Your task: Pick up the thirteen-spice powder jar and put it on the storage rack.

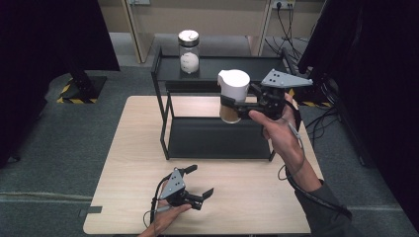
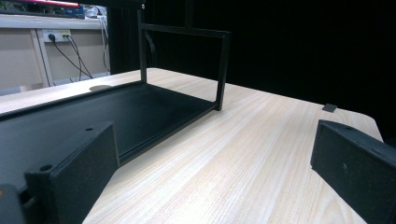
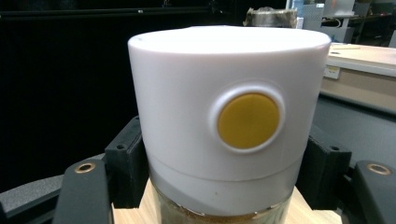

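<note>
Jaws of the right gripper (image 1: 236, 109) clamp the white-lidded jar (image 1: 232, 95) upright between them, above the table (image 1: 128, 163).

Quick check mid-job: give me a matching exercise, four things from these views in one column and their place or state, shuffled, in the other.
Things:
1. right gripper
2. left gripper
3. glass jar with metal lid
4. white-lidded jar

Places or states:
A. standing on the black rack's top shelf
B. held in the air above the rack
C. jaws open, empty, low over the table
D. jaws clamped on a jar

Pairs: 1-D, 2-C, 3-A, 4-B
</note>
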